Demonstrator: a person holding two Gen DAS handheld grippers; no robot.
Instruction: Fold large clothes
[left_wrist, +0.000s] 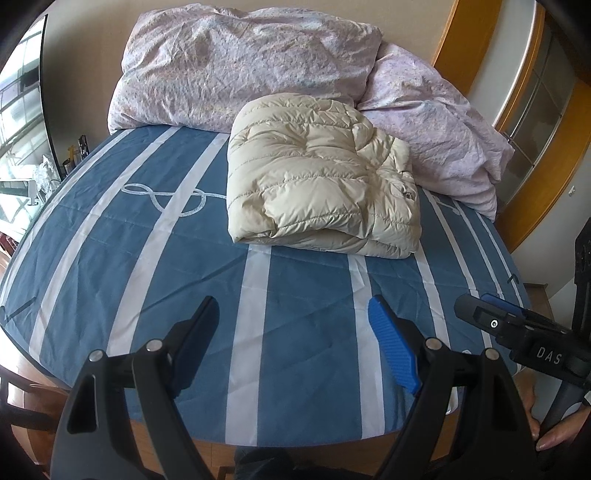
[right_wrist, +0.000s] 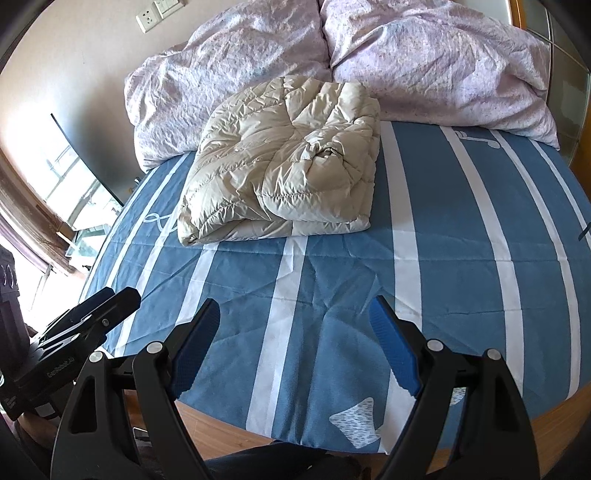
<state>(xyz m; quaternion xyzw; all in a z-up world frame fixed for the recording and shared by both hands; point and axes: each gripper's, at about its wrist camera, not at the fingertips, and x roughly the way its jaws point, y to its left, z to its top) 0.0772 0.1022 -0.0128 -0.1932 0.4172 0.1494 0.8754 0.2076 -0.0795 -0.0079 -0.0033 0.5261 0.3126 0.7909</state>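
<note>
A cream quilted down jacket (left_wrist: 317, 177) lies folded into a thick bundle on the blue and white striped bed sheet (left_wrist: 147, 251), towards the head of the bed. It also shows in the right wrist view (right_wrist: 284, 170). My left gripper (left_wrist: 293, 325) is open and empty above the foot of the bed, well short of the jacket. My right gripper (right_wrist: 293, 325) is open and empty too, level with it, and shows at the right edge of the left wrist view (left_wrist: 480, 312). The left gripper shows at the left of the right wrist view (right_wrist: 110, 299).
A crumpled pink floral duvet (left_wrist: 240, 62) and pillow (left_wrist: 439, 144) are heaped against the wall behind the jacket. A window (right_wrist: 77, 192) is to the left and a wooden-framed door (left_wrist: 532, 110) to the right. The wooden bed edge (right_wrist: 221, 424) is just below the grippers.
</note>
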